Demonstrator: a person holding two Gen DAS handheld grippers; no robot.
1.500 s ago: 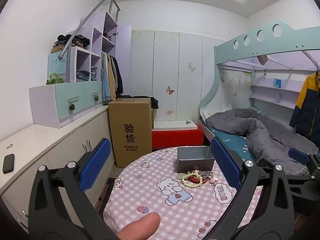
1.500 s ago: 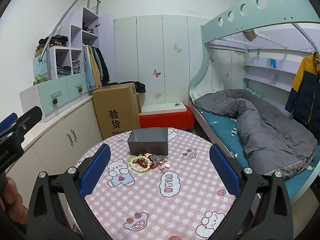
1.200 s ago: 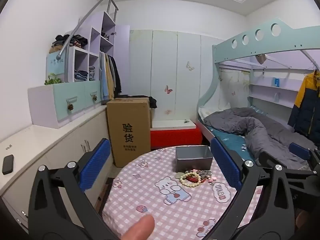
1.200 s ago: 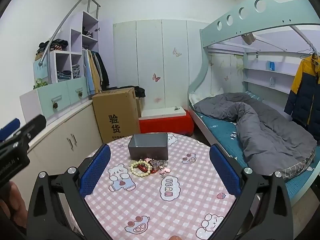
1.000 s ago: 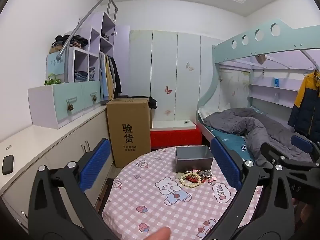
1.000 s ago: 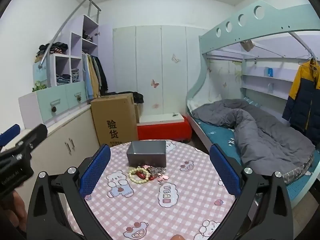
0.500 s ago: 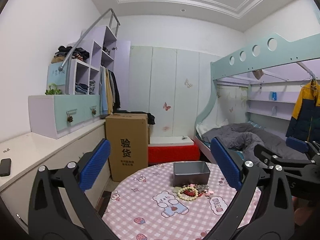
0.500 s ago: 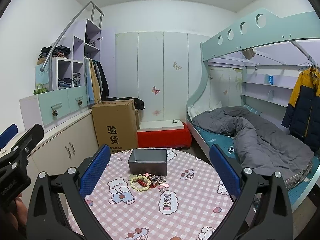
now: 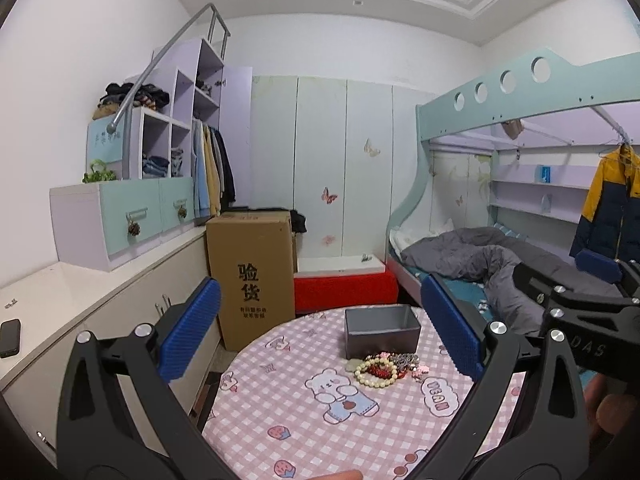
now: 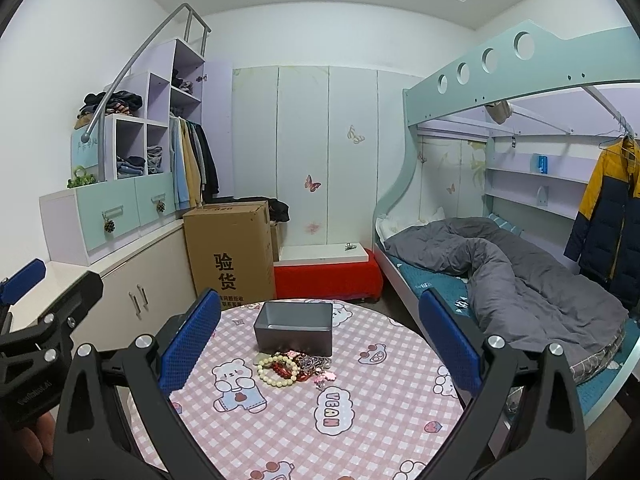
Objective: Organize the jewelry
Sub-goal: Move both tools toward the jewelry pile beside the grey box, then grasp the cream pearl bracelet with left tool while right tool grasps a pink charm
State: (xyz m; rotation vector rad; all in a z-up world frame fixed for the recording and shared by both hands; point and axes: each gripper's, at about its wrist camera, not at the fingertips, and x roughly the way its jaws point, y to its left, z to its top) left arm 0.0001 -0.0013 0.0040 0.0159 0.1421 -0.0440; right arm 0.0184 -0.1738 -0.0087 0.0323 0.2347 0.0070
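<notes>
A small pile of jewelry lies on a round table with a pink checked cloth: a cream bead bracelet, red beads and a silvery chain. It also shows in the right wrist view. A grey open box stands just behind the pile, and also shows in the right wrist view. My left gripper is open and empty, held above the table's near side. My right gripper is open and empty, likewise short of the pile.
A tall cardboard box stands on the floor behind the table at left. White cabinets run along the left wall, with a phone on top. A bunk bed with a grey quilt is at right.
Both grippers have risen and tilted up, so the table sits lower in both views. The thumb at the left view's bottom edge has dropped almost out of sight.
</notes>
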